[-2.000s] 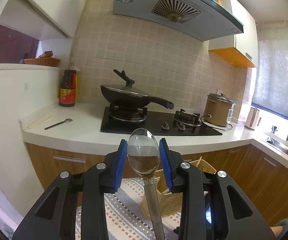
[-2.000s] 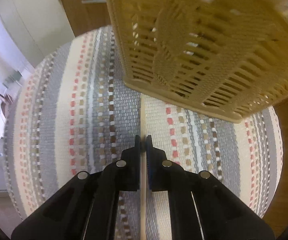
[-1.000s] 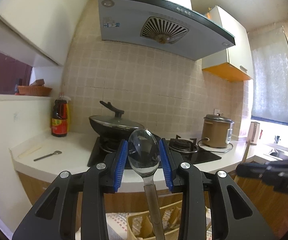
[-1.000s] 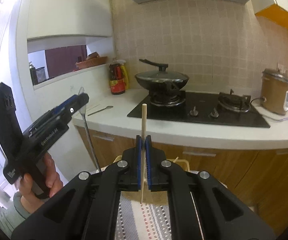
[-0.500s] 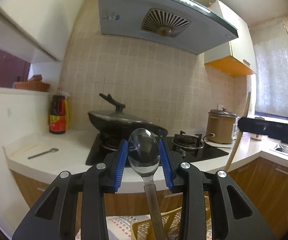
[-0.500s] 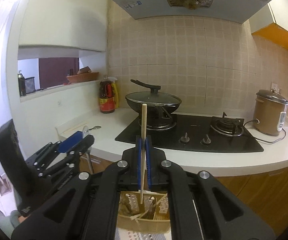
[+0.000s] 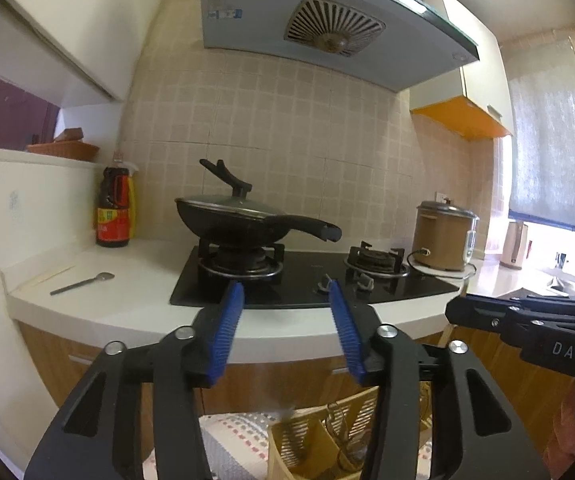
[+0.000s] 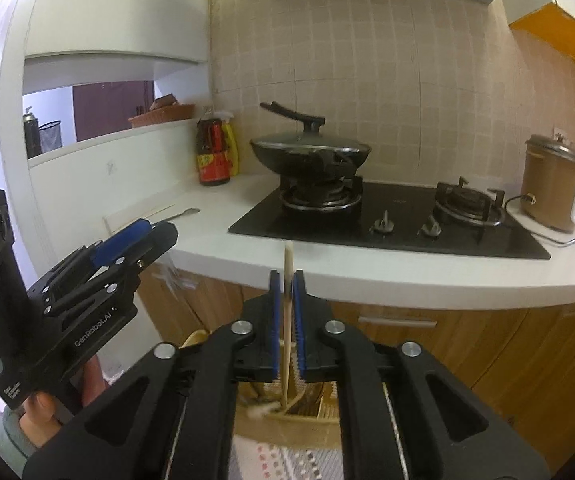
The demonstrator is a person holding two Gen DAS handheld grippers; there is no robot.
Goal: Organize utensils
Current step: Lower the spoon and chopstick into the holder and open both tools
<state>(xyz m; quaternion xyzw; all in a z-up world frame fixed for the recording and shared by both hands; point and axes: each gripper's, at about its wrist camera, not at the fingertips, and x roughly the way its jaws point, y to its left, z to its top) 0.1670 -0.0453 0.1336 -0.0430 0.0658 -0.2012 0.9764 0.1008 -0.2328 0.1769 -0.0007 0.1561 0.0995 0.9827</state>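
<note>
My left gripper [image 7: 284,286] is opening, with wide jaws and nothing between its blue pads [image 7: 227,328]. Below it stands the beige slatted utensil basket [image 7: 307,444] on a striped mat. My right gripper [image 8: 286,276] is also opening. A wooden chopstick [image 8: 287,260] stands upright between its pads with a thin gap on each side, its lower end in the basket [image 8: 307,412]. The left gripper [image 8: 139,236] shows at the left of the right wrist view, held by a hand [image 8: 39,412]. A small metal spoon [image 7: 83,282] lies on the white counter [image 7: 147,276].
A lidded black wok [image 7: 239,220] sits on the black gas hob [image 7: 311,276]. A dark sauce bottle [image 7: 113,212] stands at the counter's back left and a brown rice cooker [image 7: 443,236] at the right. Wooden cabinet fronts [image 8: 467,344] run below the counter. The striped mat [image 7: 231,436] lies under the basket.
The left jaws have spread and the large metal spoon they held is gone from between them. The right jaws have parted slightly and the chopstick has slid lower. Both grippers have sunk towards the basket.
</note>
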